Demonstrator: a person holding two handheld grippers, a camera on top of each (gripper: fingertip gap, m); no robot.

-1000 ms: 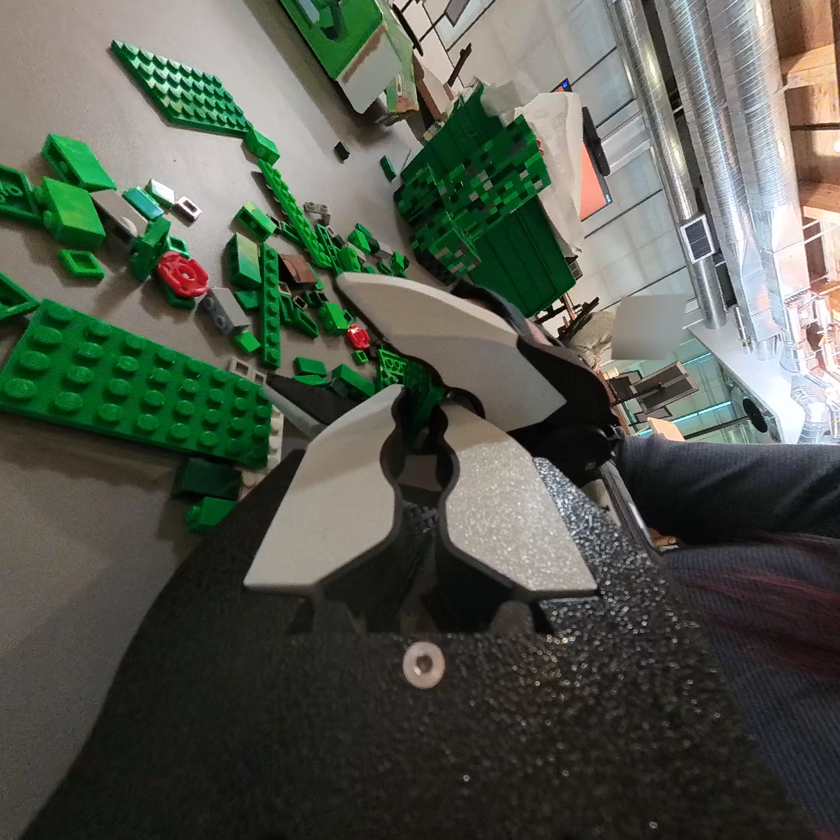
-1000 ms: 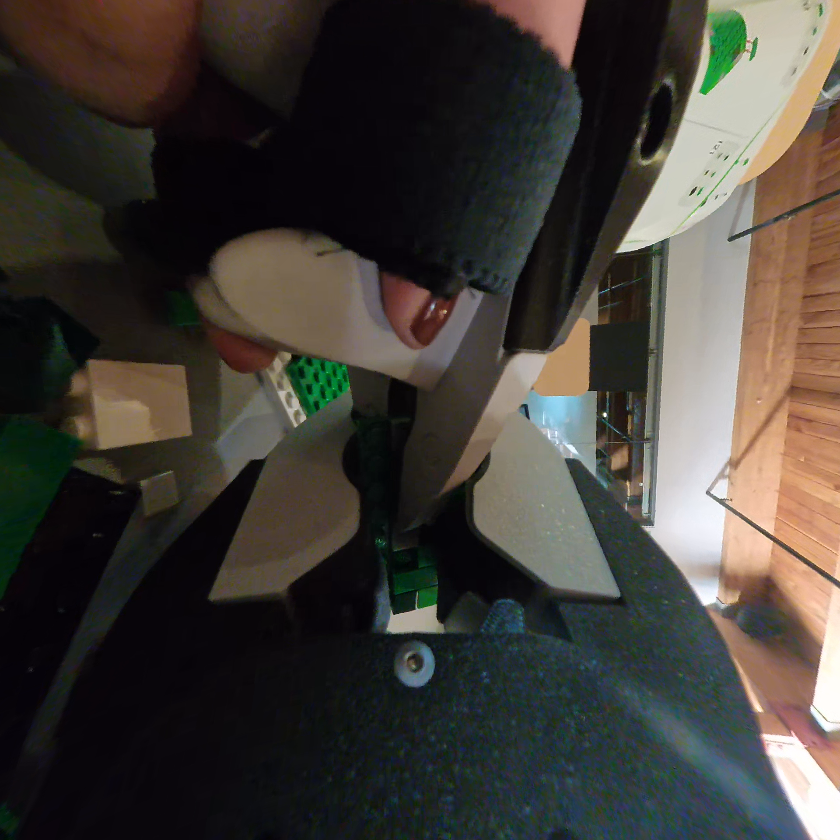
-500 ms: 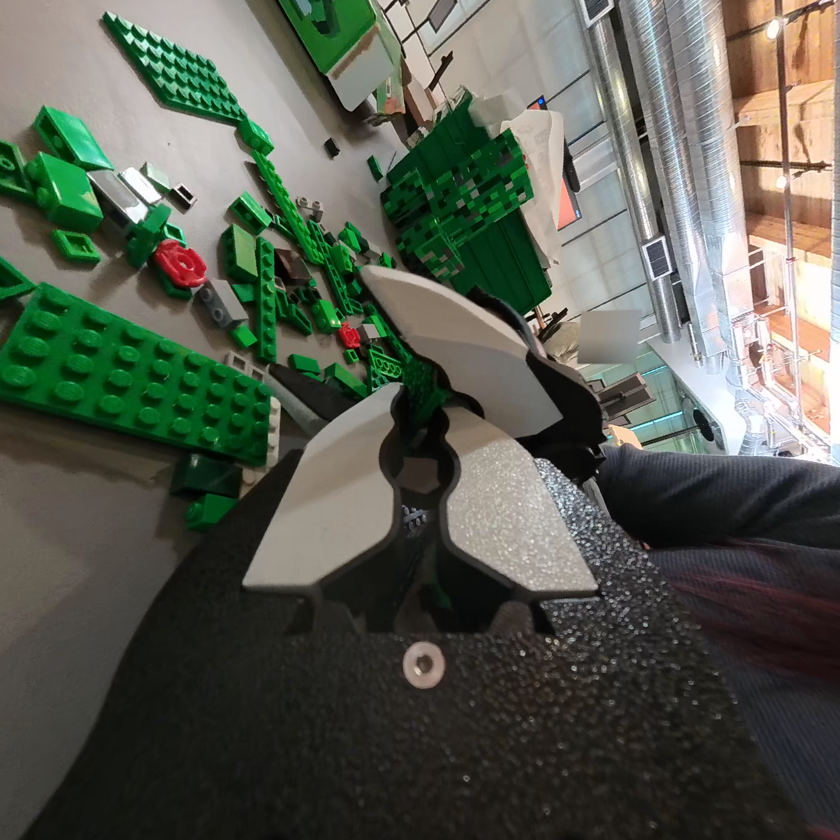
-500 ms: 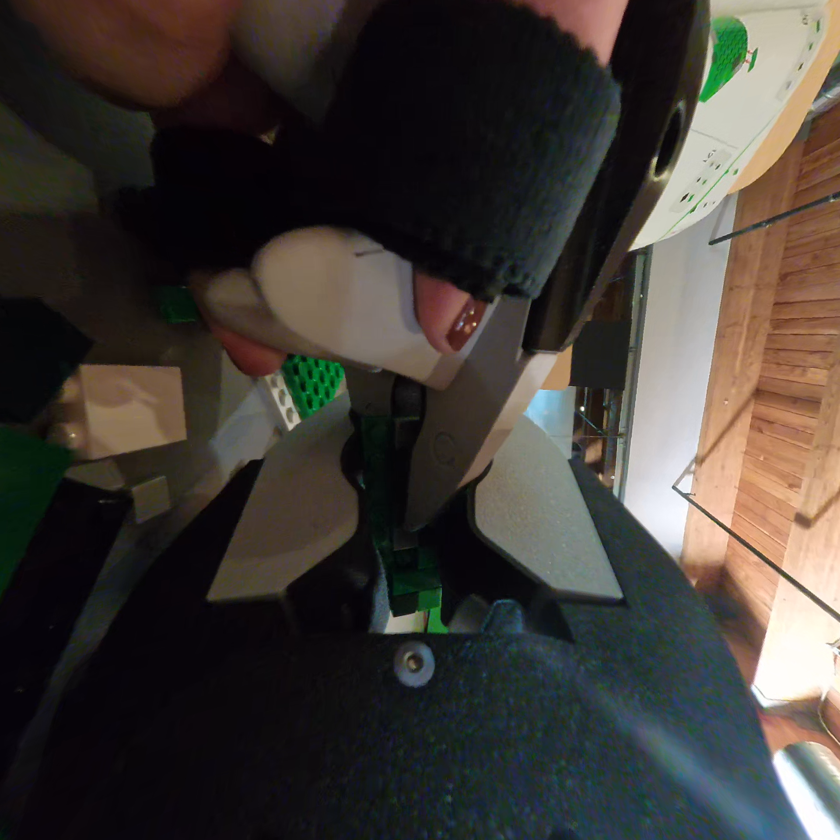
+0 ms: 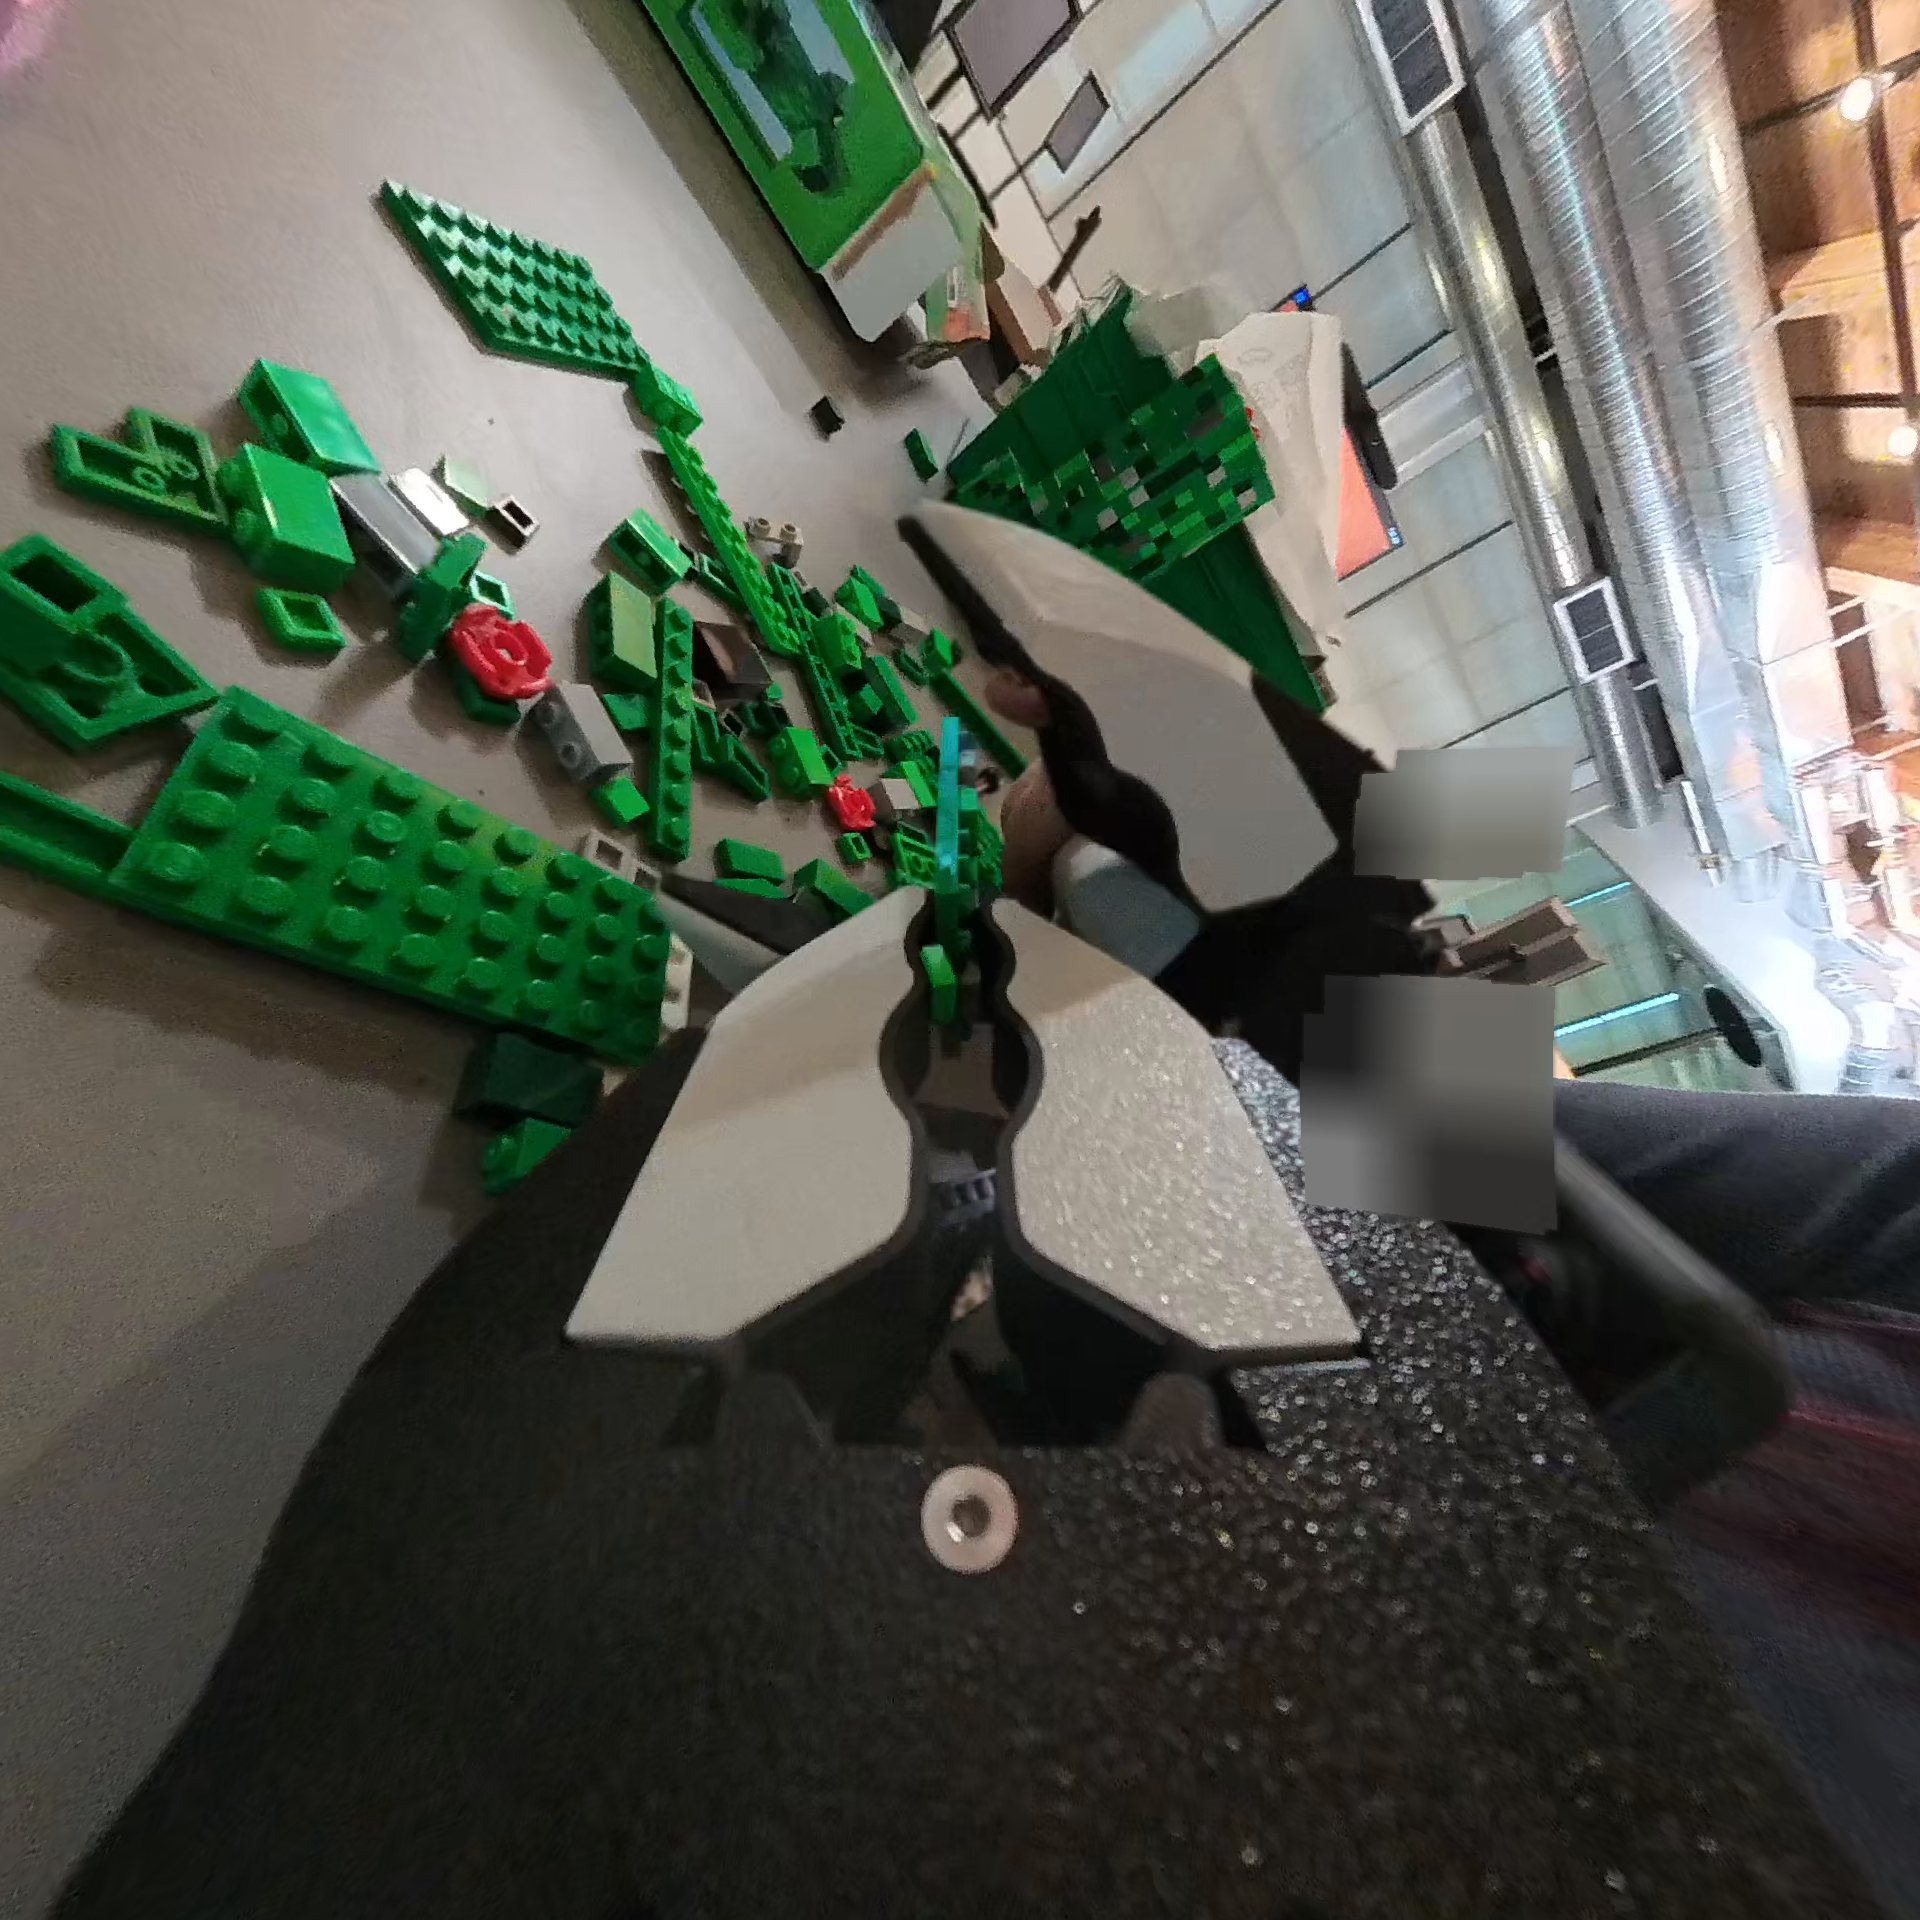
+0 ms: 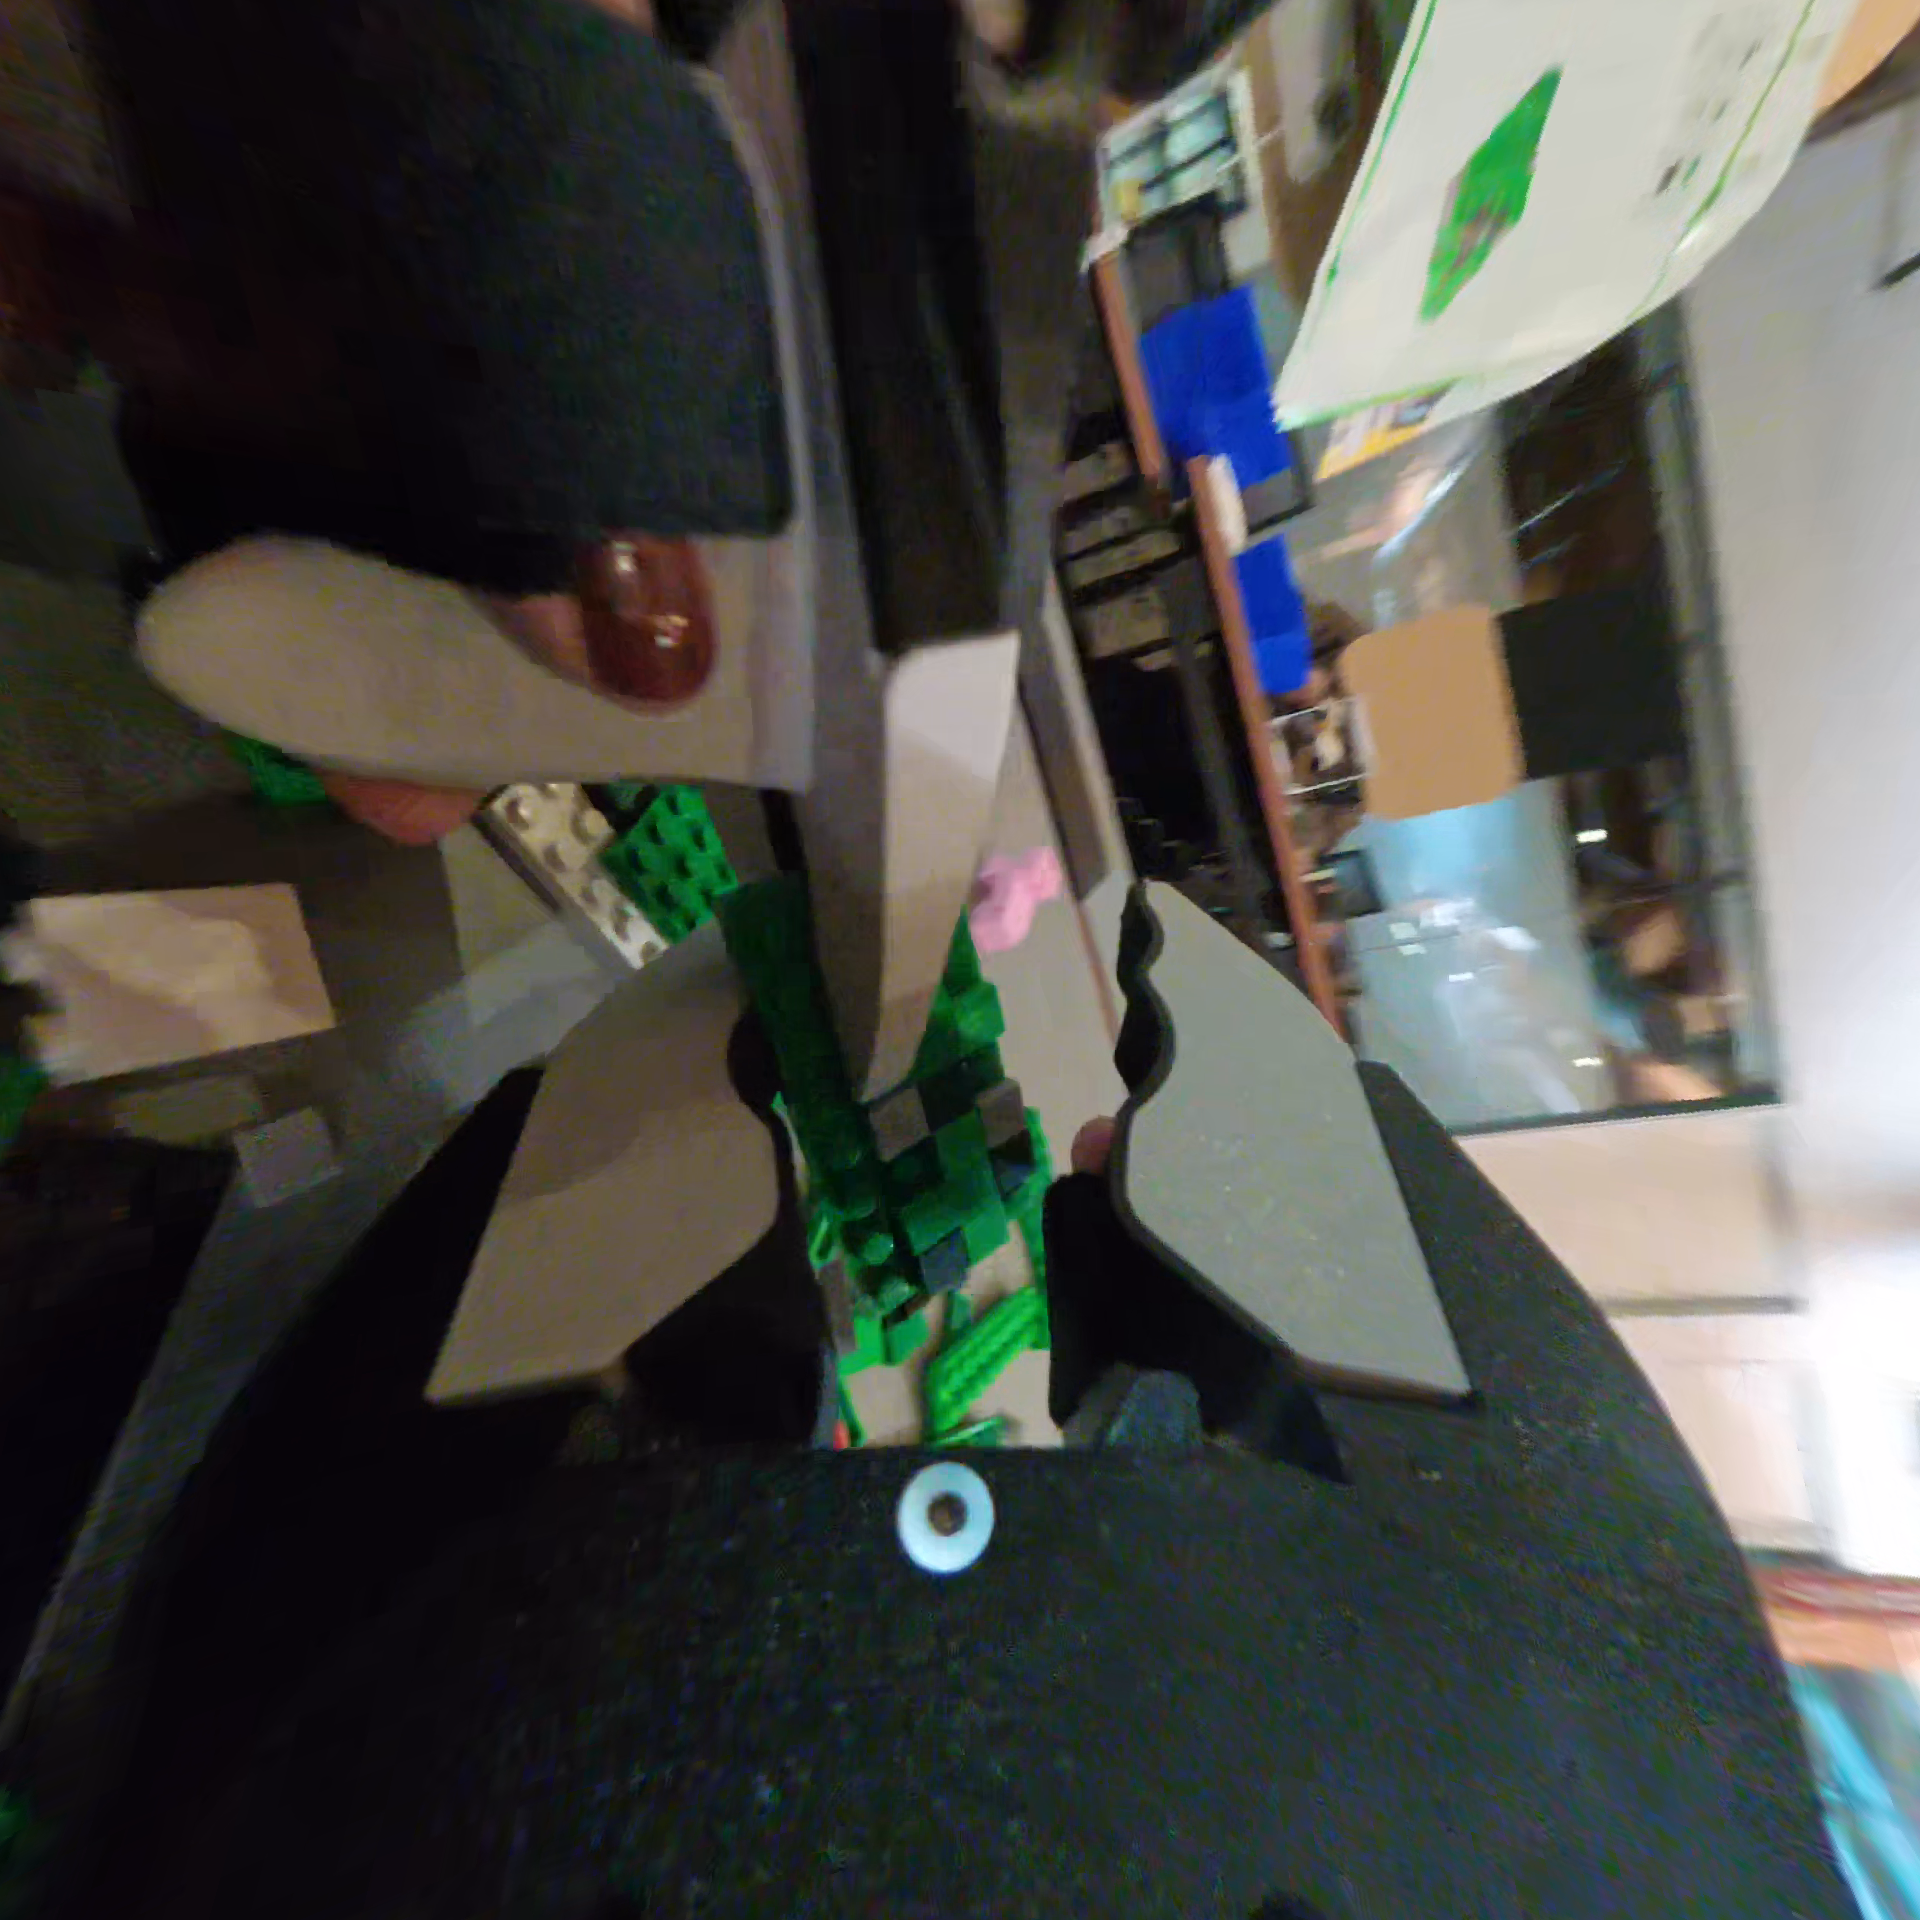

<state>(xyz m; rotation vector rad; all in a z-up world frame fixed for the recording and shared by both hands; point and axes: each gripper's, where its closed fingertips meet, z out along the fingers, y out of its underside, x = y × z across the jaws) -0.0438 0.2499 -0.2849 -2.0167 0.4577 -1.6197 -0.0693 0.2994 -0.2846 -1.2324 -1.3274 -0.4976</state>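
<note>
My left gripper (image 5: 958, 914) is shut on a small green brick assembly (image 5: 948, 971), held above the grey table. A thin teal piece (image 5: 951, 790) sticks up from the assembly. My right gripper (image 6: 935, 935) is open, its jaws standing on either side of the same green assembly (image 6: 914, 1153) without touching it. The left gripper's fingers (image 6: 914, 831) come down from above and pinch the assembly. A gloved hand (image 6: 436, 312) holds the left gripper. In the left wrist view the right gripper's fingers (image 5: 1132, 686) show just behind the assembly.
Loose green bricks lie across the table (image 5: 208, 1195): a large studded plate (image 5: 364, 873), a far baseplate (image 5: 520, 291), a red flower piece (image 5: 499, 649). A built green block structure (image 5: 1132, 468) and a box (image 5: 821, 135) stand at the back. An instruction sheet (image 6: 1558, 187) hangs upper right. Across from one pair of fingers to the other is roughly 5 cm.
My right gripper has opened and let go of the green assembly, pulling back slightly. My left gripper stays shut on it.
</note>
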